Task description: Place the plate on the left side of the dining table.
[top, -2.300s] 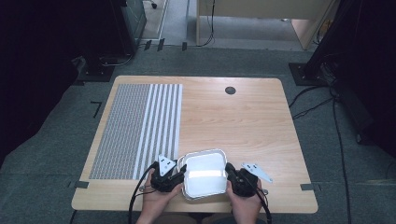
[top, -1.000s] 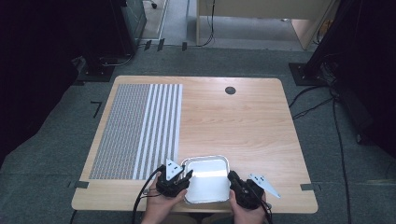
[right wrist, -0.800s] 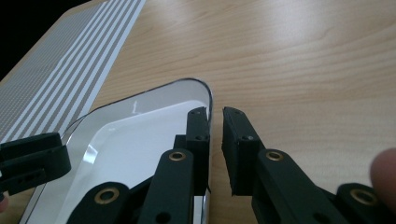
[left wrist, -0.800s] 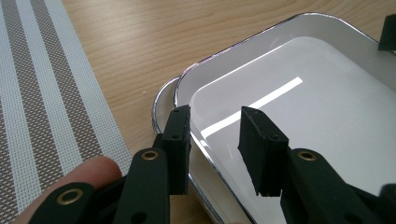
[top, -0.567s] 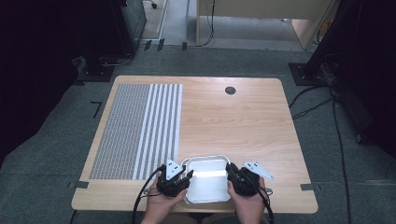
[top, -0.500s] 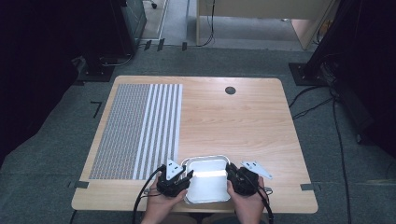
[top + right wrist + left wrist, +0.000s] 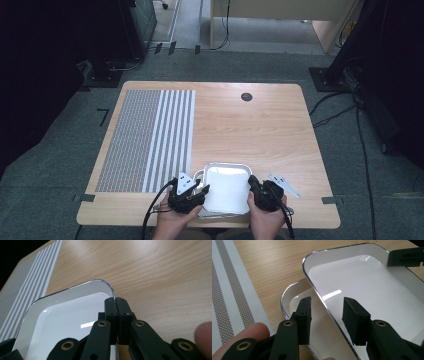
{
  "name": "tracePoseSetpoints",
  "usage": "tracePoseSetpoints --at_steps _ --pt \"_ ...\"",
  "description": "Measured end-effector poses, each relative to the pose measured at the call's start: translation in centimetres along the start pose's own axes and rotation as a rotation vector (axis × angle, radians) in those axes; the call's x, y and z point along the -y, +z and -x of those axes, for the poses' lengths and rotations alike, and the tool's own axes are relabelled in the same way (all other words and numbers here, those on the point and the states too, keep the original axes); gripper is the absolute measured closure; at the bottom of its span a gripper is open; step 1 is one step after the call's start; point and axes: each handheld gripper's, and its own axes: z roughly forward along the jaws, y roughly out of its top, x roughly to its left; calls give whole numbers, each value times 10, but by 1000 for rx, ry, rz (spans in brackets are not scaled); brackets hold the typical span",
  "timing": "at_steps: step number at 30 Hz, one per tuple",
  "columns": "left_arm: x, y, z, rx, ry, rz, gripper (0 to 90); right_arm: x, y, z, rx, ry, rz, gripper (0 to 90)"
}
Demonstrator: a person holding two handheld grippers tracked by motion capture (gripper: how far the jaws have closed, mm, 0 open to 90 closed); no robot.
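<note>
Two white trays with thin metal rims lie stacked near the table's front edge. The upper tray point(image 7: 227, 189) point(image 7: 364, 282) point(image 7: 62, 322) sits askew on the lower tray point(image 7: 288, 298). My left gripper point(image 7: 202, 191) point(image 7: 326, 303) is open, its jaws astride the upper tray's left rim without pressing on it; they have just been opening. My right gripper point(image 7: 251, 186) point(image 7: 116, 302) is shut on that tray's right rim, having just closed further. In the left gripper view, a right jaw tip shows on the tray's far rim.
A grey-and-white striped mat point(image 7: 150, 137) covers the table's left third, close to my left gripper. A small black round grommet point(image 7: 246, 96) sits at the back. Bare wood point(image 7: 260, 130) stretches beyond the trays. The table's front edge runs just under both hands.
The trays and both hands have come slightly nearer the front edge since the earliest frame. My right gripper has moved in from the right onto the tray's rim.
</note>
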Motion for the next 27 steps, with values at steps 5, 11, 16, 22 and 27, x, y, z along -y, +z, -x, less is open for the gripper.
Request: tracePoseSetpoints --at_steps 5,11,16,22,27 --pt "1 2 0 6 -18 -20 594 1 2 8 -35 70 -19 890" --pt "1 3 1 31 -47 -34 693 0 1 9 -35 88 -23 887" --pt "-3 -3 1 16 -59 -13 760 -1 -4 7 -39 90 1 891" --pt "-6 -7 1 -28 -71 4 801 -5 -8 0 -48 67 8 891" --pt "-6 -9 -7 -63 -86 -4 815 -12 -8 -10 -82 80 23 893"
